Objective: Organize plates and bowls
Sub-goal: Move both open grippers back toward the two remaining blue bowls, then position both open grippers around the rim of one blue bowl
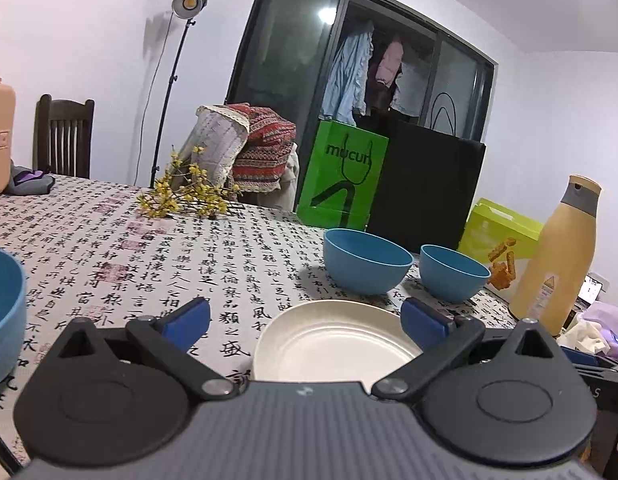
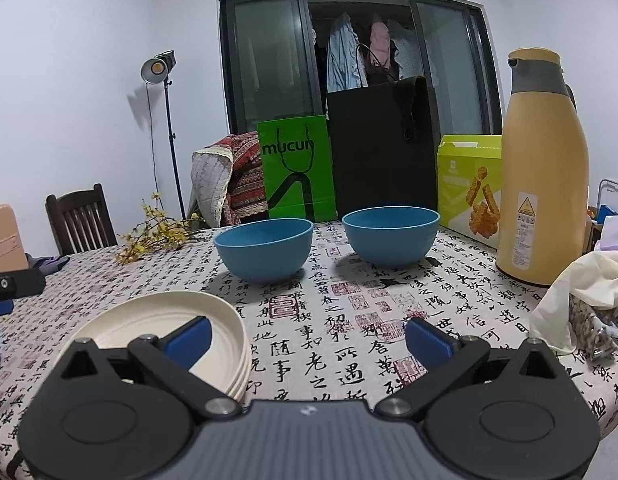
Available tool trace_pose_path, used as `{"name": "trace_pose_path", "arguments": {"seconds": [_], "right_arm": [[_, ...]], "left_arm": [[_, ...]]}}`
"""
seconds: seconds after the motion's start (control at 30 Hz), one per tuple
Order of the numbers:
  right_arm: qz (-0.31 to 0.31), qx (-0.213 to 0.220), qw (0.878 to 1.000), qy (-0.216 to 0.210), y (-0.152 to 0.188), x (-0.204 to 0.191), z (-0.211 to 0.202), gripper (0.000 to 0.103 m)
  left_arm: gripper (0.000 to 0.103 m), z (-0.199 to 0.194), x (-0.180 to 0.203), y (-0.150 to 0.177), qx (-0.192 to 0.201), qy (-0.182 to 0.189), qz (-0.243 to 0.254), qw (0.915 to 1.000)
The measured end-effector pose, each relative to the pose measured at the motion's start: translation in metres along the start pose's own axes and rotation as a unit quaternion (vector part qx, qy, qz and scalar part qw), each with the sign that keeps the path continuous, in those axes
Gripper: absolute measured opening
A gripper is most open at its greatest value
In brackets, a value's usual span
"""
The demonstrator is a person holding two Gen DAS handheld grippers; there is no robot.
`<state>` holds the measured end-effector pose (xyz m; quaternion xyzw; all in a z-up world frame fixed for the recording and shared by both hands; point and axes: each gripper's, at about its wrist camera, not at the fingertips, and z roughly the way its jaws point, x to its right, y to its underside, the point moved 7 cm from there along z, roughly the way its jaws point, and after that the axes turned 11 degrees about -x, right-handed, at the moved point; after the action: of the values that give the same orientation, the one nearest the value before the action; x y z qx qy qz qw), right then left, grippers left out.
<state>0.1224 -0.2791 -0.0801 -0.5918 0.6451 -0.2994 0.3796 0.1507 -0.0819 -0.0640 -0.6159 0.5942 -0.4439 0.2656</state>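
Observation:
A stack of cream plates (image 1: 333,340) (image 2: 177,320) rests on the calligraphy tablecloth. My left gripper (image 1: 305,322) is open and hovers just above the near part of the stack, holding nothing. Beyond the plates stand two blue bowls, one on the left (image 1: 367,260) (image 2: 265,248) and one on the right (image 1: 455,272) (image 2: 391,234). A third blue bowl (image 1: 3,316) is cut off by the left edge of the left wrist view. My right gripper (image 2: 309,338) is open over bare cloth, right of the plates, with its left finger overlapping their rim.
A tall yellow thermos (image 2: 543,168) (image 1: 557,256) stands at the right, with a lime snack box (image 2: 469,184), a black bag (image 2: 383,144) and a green bag (image 2: 295,172) behind the bowls. Yellow flowers (image 1: 185,196) lie at the back left. Crumpled cloth (image 2: 581,300) sits far right.

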Motion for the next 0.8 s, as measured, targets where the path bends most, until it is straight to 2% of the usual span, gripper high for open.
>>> {"name": "trace_pose_path", "arguments": {"seconds": [0.8], "right_arm": [[-0.001,-0.001,1.000,-0.004,-0.046,0.002,0.034,0.103]], "left_arm": [[0.103,0.035,0.017,-0.040,-0.021,0.015,0.001,0.9997]]}}
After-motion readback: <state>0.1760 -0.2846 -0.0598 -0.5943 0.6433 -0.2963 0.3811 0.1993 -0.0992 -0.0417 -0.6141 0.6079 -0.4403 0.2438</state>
